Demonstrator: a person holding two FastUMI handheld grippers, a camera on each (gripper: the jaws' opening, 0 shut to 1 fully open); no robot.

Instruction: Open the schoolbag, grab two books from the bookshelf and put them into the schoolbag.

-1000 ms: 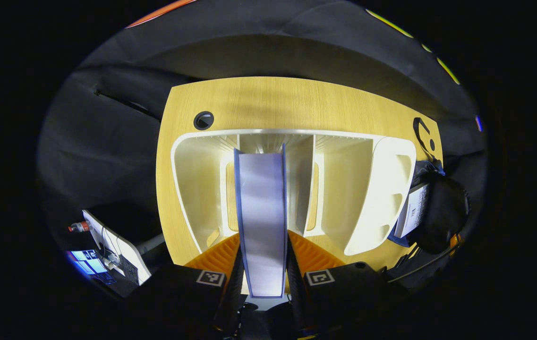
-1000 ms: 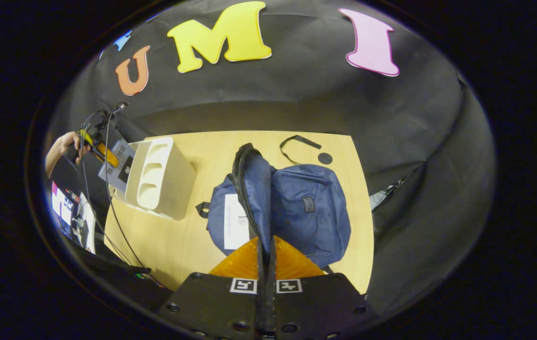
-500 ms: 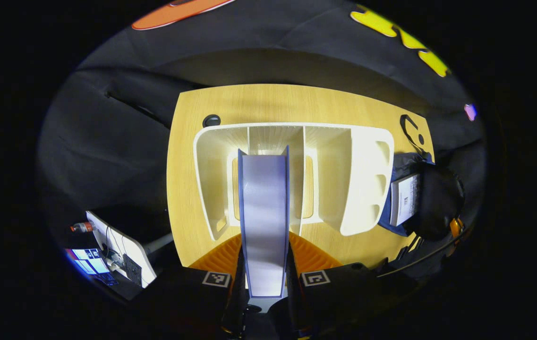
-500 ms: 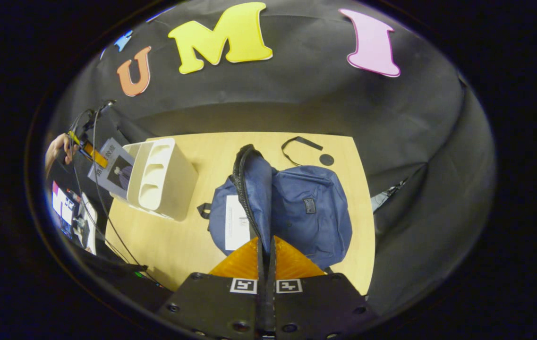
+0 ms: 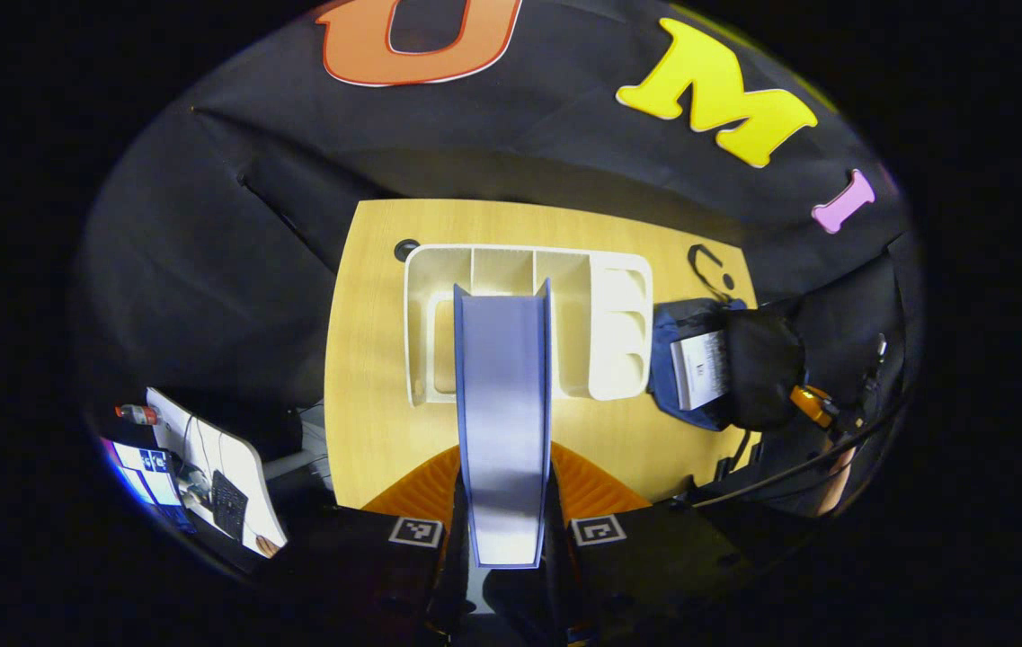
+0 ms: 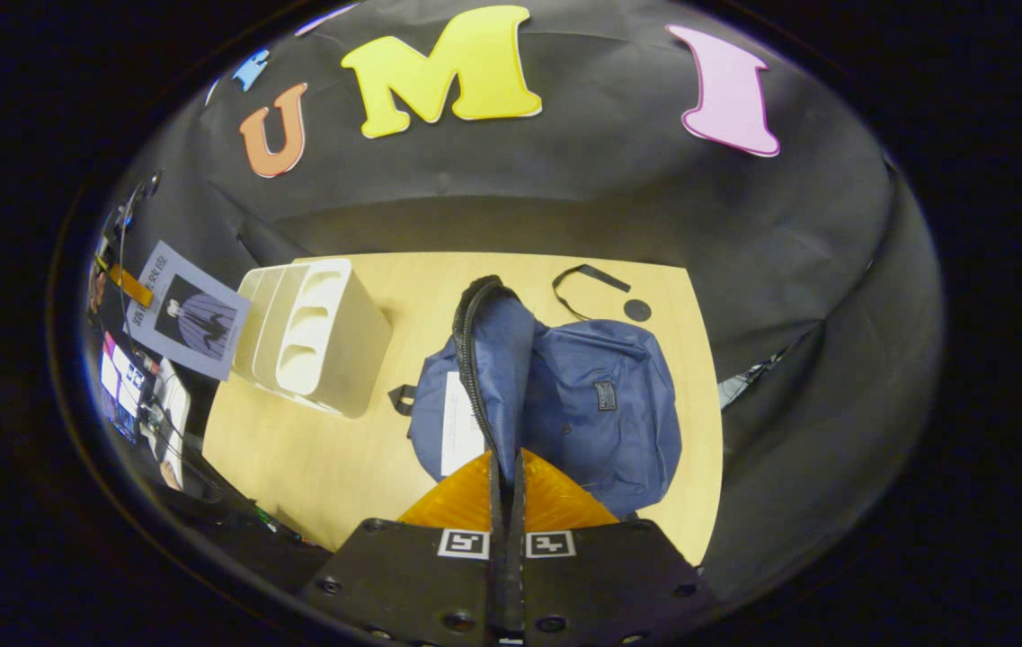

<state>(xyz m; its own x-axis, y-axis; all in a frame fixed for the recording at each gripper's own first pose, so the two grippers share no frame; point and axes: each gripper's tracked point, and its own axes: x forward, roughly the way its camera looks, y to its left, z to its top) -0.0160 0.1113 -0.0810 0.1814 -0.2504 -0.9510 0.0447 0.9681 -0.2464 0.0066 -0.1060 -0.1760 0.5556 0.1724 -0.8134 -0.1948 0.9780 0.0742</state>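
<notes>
Books number two: one (image 5: 503, 422) clamped edge-on in the left gripper (image 5: 503, 539) above the shelf (image 5: 524, 323), one (image 6: 461, 422) inside the open bag (image 6: 582, 422). Right gripper (image 6: 506, 503) pinches the bag's flap; its view shows the held book's cover.

Legible text: none.
1. Blue book (image 6: 187, 310), far left of the right gripper (image 6: 505, 485): a line of dark print runs along the cover's edge beside a drawn figure, too small to read.
2. White book (image 6: 461, 422), in the schoolbag (image 6: 600, 431) just ahead of the fingers: small print, illegible.
3. Dark patch (image 6: 604, 395) on the schoolbag front: unreadable.
4. Square black-and-white coded markers (image 6: 463, 543), a pair on the gripper body: pattern only, with no letters or numbers.
</notes>
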